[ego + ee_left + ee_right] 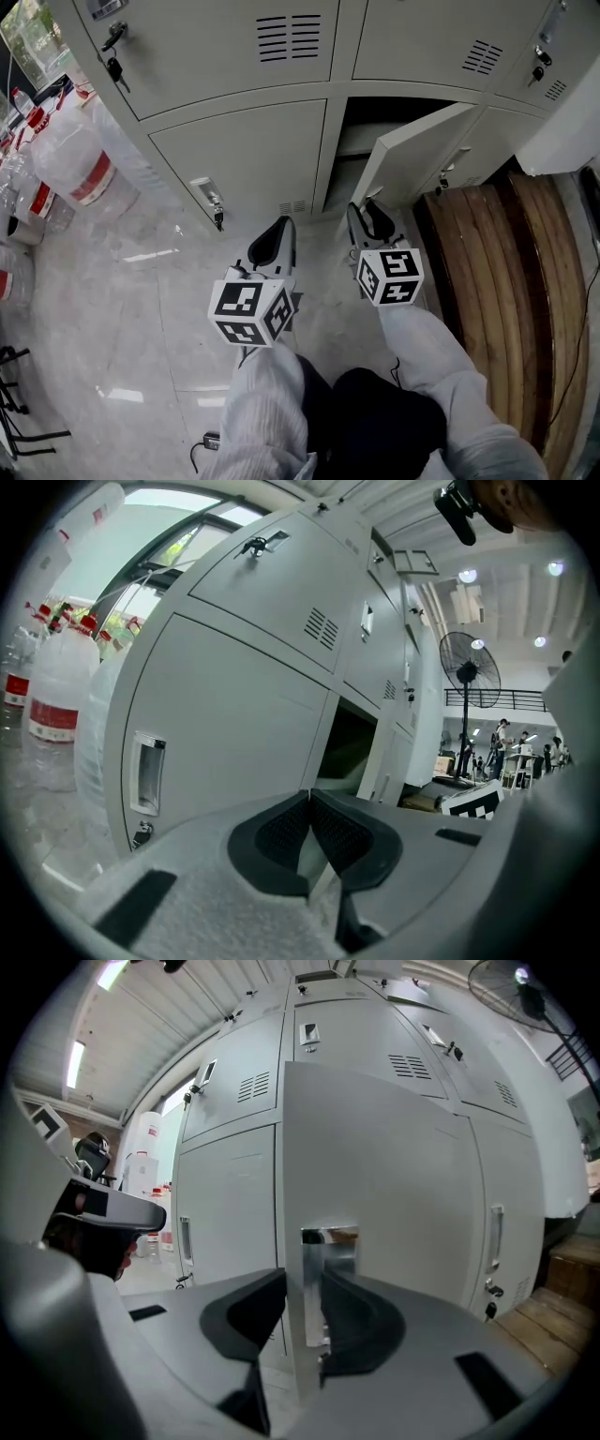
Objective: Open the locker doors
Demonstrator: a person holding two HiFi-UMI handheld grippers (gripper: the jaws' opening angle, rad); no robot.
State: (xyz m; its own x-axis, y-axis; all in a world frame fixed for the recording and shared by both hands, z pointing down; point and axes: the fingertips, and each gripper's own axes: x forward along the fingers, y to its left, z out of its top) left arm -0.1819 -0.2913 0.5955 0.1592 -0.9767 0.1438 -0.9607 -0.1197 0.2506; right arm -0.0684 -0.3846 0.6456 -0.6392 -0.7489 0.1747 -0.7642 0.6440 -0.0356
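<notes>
left gripper [309, 797] jaws together, empty, right gripper [303, 1283] jaws clamping locker door [384, 1157] edge

Floor [141, 319]: glossy pale stone tile. Lockers [244, 159] stand along its far side. Large water bottles [80, 164] at far left. Wooden boards [497, 272] laid at right. Black cable [202, 445] near.

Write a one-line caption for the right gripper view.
Right gripper holds the open locker door by its edge, at the metal handle.
</notes>
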